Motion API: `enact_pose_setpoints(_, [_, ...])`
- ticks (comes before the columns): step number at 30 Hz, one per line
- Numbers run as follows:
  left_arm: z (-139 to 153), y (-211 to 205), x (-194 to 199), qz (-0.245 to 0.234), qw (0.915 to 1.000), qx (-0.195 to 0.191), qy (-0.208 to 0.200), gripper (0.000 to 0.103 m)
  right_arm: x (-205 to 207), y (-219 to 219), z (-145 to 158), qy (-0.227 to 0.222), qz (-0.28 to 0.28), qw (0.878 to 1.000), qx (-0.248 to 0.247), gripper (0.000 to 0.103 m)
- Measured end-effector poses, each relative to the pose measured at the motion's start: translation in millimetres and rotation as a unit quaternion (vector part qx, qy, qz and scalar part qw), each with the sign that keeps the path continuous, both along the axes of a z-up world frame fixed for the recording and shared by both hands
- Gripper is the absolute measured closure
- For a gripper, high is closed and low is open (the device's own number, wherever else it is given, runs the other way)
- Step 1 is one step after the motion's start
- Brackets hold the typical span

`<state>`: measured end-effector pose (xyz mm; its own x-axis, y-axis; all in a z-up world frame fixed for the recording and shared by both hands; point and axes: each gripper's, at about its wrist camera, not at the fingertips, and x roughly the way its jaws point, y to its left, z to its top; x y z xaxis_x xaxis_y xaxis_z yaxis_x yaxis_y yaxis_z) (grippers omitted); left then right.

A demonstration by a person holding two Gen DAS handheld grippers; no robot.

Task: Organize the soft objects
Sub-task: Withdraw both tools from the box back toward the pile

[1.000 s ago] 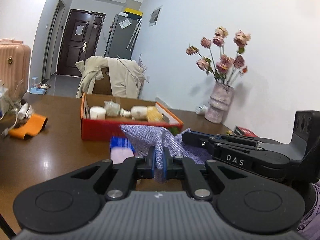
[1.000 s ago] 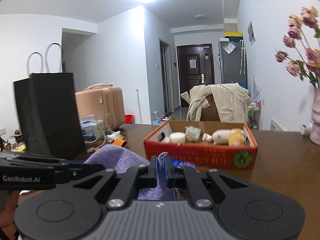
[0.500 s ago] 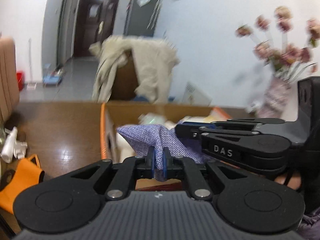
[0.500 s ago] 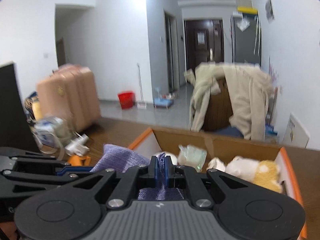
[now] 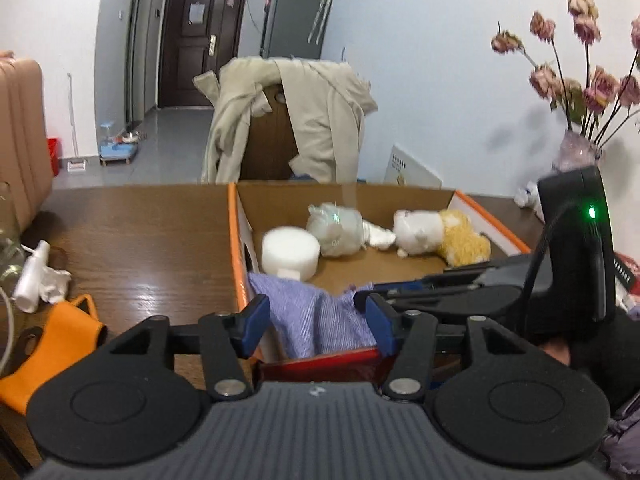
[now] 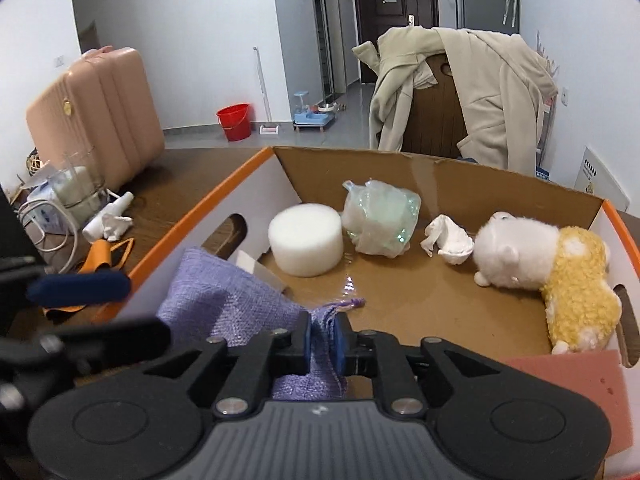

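Cloth is limp and light, sagging over the box's near left corner; my right gripper seems only loosely pinched on its bunched fold, just easing apart, my left gripper has just spread, cloth slack between. Box floor ahead lies bare before the sponge and plush; walls hem both sides.

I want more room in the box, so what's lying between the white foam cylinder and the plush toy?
In the right wrist view, a wrapped plastic bundle and a crumpled white tissue lie between the white foam cylinder and the plush toy.
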<state>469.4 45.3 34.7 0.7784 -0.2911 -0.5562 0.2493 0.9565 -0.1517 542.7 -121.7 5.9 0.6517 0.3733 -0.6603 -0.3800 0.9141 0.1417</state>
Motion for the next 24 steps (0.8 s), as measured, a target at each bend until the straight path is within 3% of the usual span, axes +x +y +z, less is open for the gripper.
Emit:
enact_pose_setpoints(1, [6,2,-4,0.004,1.0,0.002,-0.005,0.047,-5,-2,6,-0.005,-0.004,1.0,0.006,0.071])
enact_pose_setpoints(3, [19,4,-14,0.01,0.9998,0.007,-0.015,0.047,-14,-6,19,-0.021,-0.01,1.0,0.005,0.062])
enact_pose_setpoints(5, [32,7,-28,0.018,0.9994,0.012,-0.029,0.043,-27,-15,39,-0.037,-0.019,0.999,0.007,0.062])
enact_pose_setpoints(8, [55,11,-60,0.029,0.9972,0.018,-0.066,0.029,-55,-34,71,-0.064,-0.036,0.997,0.016,0.06])
enact_pose_setpoints(11, [73,9,-98,0.027,0.9935,0.036,-0.104,0.023,-97,-55,101,-0.098,-0.049,0.994,0.027,0.049])
enact_pose_setpoints(17, [98,11,-165,0.034,0.9902,0.029,-0.132,0.021,-189,-84,142,-0.159,-0.061,0.985,0.032,0.044])
enact_pose_setpoints(24, [111,9,-246,0.032,0.984,0.014,-0.175,0.012,-282,-95,160,-0.211,-0.058,0.975,0.021,0.037])
